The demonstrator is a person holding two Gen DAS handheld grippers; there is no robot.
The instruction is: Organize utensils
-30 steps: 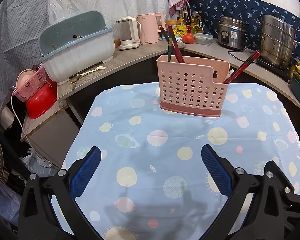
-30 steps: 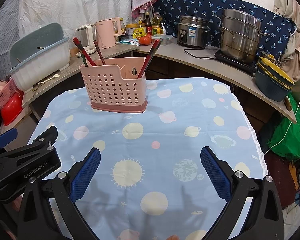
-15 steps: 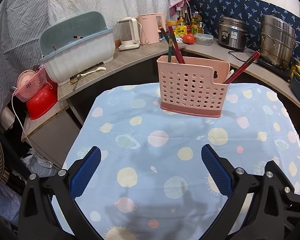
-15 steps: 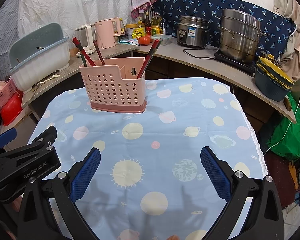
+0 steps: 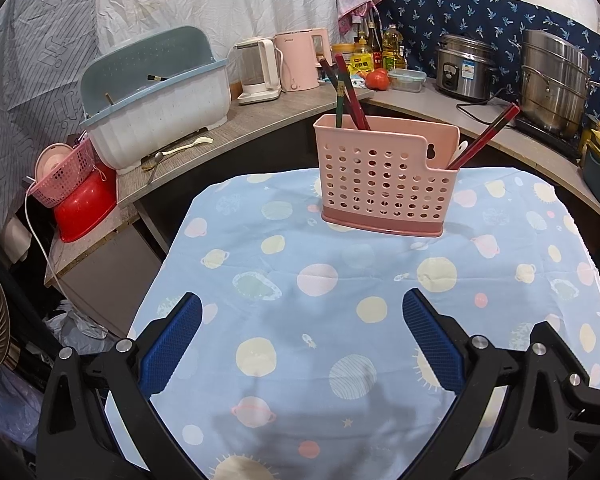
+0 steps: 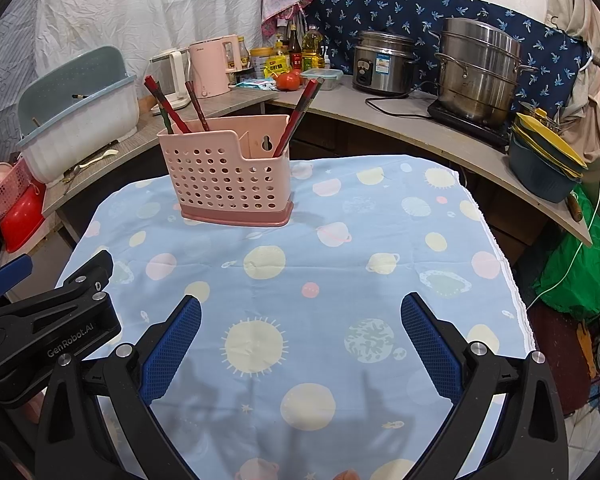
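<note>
Legibly, "GenRobot.AI" in grey print on the black body of the left gripper (image 6: 10, 276), seen at the lower left of the right wrist view; no other writing readable. Pink perforated plastic utensil caddy (image 5: 384, 178) stands upright at the far side of the pale blue planet-print tablecloth (image 5: 340, 320), long axis across the table. Dark red chopsticks (image 5: 350, 96) in its left compartment lean up and leftward; another red pair (image 5: 486, 136) in the right compartment leans rightward. Left gripper (image 5: 302, 342): jaws spread, empty. Right gripper (image 6: 300, 340): jaws spread, empty, above the cloth
</note>
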